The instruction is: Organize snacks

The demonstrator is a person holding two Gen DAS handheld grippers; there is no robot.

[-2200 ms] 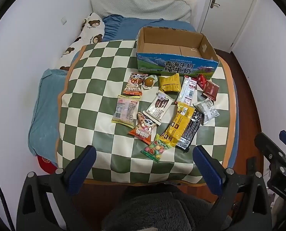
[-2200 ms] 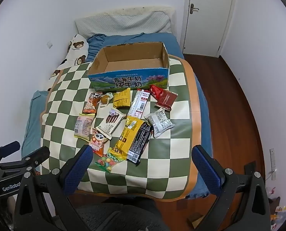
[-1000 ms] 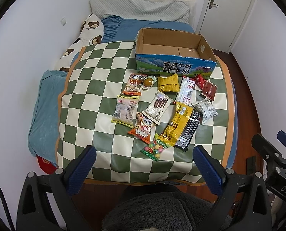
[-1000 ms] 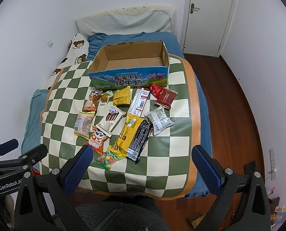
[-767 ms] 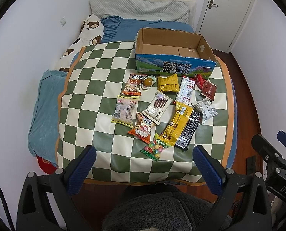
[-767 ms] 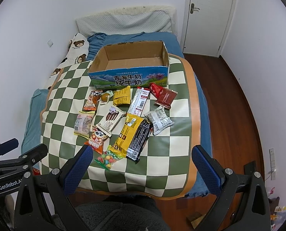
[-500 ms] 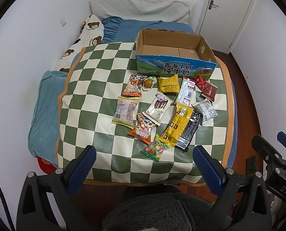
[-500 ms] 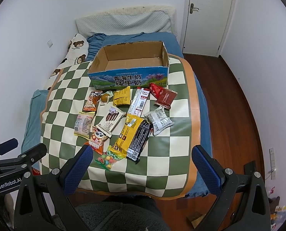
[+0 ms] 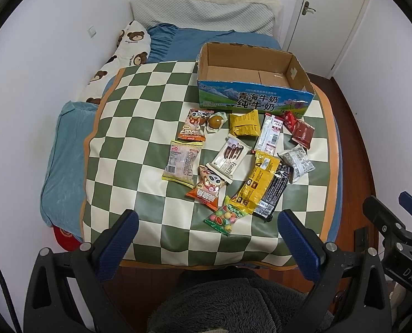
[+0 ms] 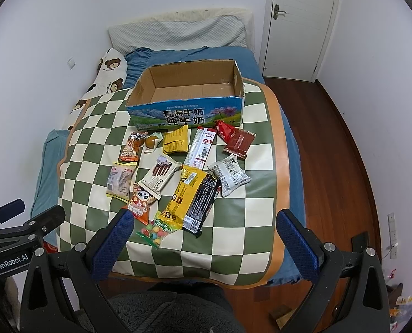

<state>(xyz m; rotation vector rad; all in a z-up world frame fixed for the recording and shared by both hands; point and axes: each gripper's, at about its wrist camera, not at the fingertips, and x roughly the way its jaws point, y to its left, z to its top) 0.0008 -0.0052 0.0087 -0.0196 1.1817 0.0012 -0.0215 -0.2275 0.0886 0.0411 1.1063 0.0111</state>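
Several snack packets lie on a green-and-white checked mat (image 9: 139, 144) on a bed. They include a yellow bar (image 9: 257, 181), a black bar (image 9: 275, 194), a candy bag (image 9: 224, 217), a panda packet (image 9: 207, 190) and a Franzzi packet (image 9: 229, 159). An empty cardboard box (image 9: 250, 102) stands behind them, also in the right wrist view (image 10: 186, 116). My left gripper (image 9: 206, 233) and right gripper (image 10: 203, 230) are both open and empty, held back at the mat's near edge.
A blue sheet (image 9: 64, 149), a bear-print pillow (image 9: 128, 44) and a white pillow (image 9: 203, 11) lie left and behind. A white door (image 10: 300, 22) and wood floor (image 10: 330, 127) are on the right. A dark fleece garment (image 9: 233, 305) fills the bottom of both views.
Both views have shifted only slightly; the grippers stay open and nothing on the mat has moved.
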